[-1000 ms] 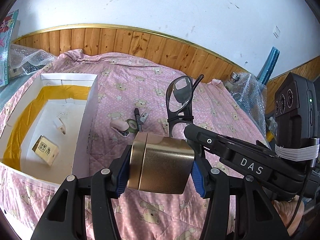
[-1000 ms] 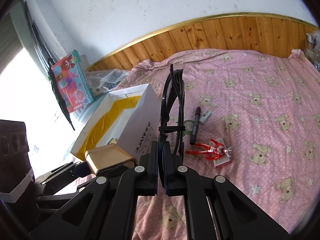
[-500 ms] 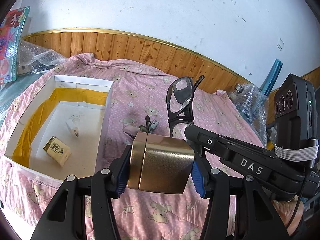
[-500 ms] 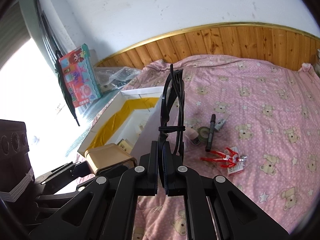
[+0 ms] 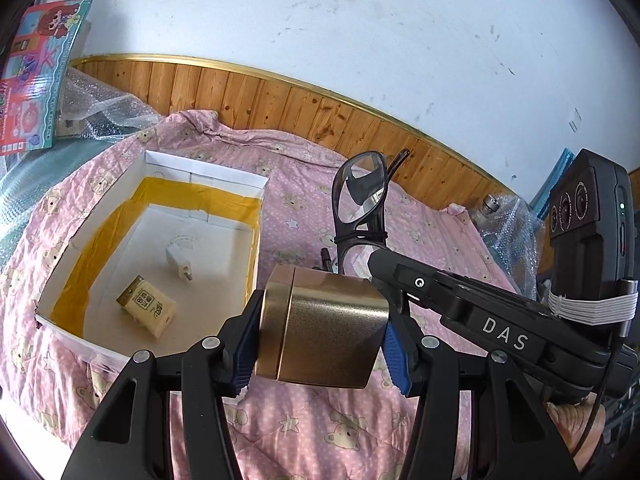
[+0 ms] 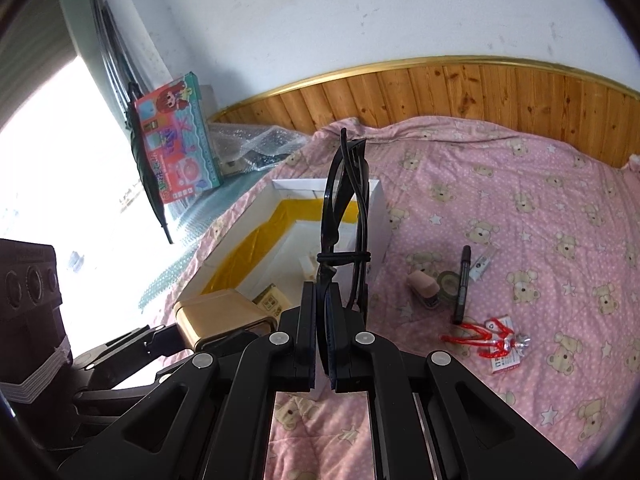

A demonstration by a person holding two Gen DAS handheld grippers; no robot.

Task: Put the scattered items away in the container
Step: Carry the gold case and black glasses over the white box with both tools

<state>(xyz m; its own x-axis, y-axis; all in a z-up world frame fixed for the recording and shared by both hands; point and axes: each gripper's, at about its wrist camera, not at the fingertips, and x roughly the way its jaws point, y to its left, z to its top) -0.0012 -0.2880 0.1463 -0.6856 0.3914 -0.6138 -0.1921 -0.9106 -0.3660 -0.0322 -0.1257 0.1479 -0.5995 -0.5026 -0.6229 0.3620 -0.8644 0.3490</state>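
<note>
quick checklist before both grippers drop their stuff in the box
1. Left gripper firmly shut on the gold tin: ok.
2. Right gripper shut on the folded glasses: ok.
3. Free floor space in the white box, beside the charger and small carton: ok.
4. Tin already above the box opening: not ok, it hangs outside the near right wall.
5. Glasses above the box: cannot tell.
6. The grippers clear of each other: cannot tell, they sit close.

Left gripper (image 5: 320, 340) jaws clamped wide, right gripper (image 6: 325, 344) pinched narrow (both loaded).
</note>
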